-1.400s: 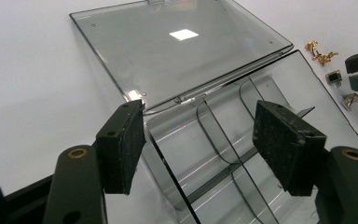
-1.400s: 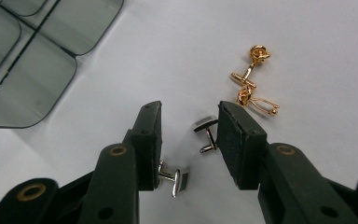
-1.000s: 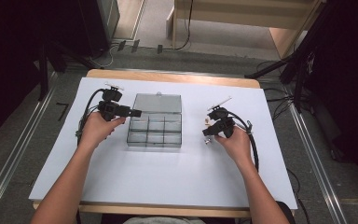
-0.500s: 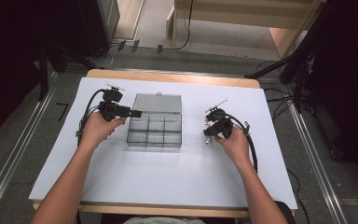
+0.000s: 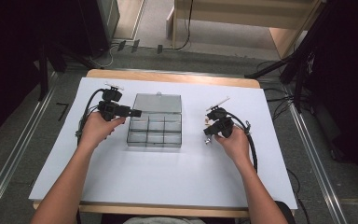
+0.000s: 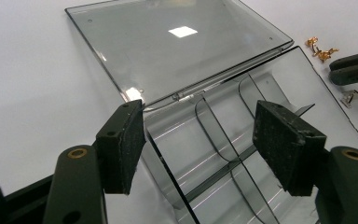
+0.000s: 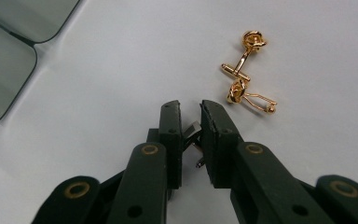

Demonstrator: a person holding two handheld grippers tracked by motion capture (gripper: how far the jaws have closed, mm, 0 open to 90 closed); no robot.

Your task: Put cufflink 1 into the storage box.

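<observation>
**Right tongs close on a silver cufflink**

The right tongs [image 7: 189, 122] have just been closing — a small silver metal cufflink [image 7: 192, 131] sits pinched between them on the white surface [image 7: 121, 60], near two gold knot cufflinks [image 7: 247, 74]. The left tongs [image 6: 200, 140] stand spread over the clear plastic compartment box [image 6: 223, 130], lid open.

Two gold cufflinks [image 7: 247, 74] – one silver cufflink [image 7: 193, 133]; one compartment box [image 5: 154, 126]
</observation>
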